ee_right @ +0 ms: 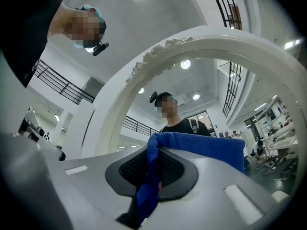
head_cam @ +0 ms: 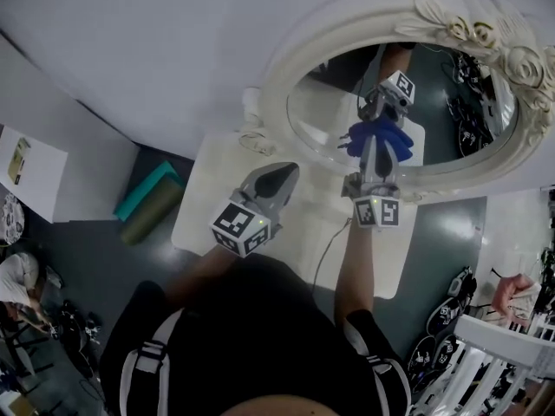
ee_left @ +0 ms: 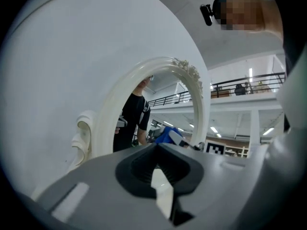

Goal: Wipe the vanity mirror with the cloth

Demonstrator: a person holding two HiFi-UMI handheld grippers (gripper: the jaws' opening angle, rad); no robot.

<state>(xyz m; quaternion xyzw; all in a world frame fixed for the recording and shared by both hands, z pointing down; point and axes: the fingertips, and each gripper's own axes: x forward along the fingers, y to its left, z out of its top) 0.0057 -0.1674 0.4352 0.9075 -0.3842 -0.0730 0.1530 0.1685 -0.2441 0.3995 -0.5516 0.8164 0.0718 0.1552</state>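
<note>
An oval vanity mirror with an ornate cream frame (head_cam: 286, 68) stands on a white table (head_cam: 217, 206) against the wall. My right gripper (head_cam: 375, 150) is shut on a blue cloth (head_cam: 386, 135), which lies at the lower middle of the glass (head_cam: 325, 102). In the right gripper view the cloth (ee_right: 201, 145) drapes over the jaws (ee_right: 153, 152), with the frame (ee_right: 144, 75) arching above. My left gripper (head_cam: 282, 173) hovers over the table near the frame's lower left, shut and holding nothing. Its own view shows the frame (ee_left: 110, 123) and the cloth (ee_left: 168, 135) beyond its jaws (ee_left: 156, 150).
Teal and olive rolled mats (head_cam: 147, 202) lie on the dark floor left of the table. A thin cable (head_cam: 325, 250) hangs off the table's front edge. A white board (head_cam: 26, 172) sits far left, and a white railing (head_cam: 503, 345) stands at lower right.
</note>
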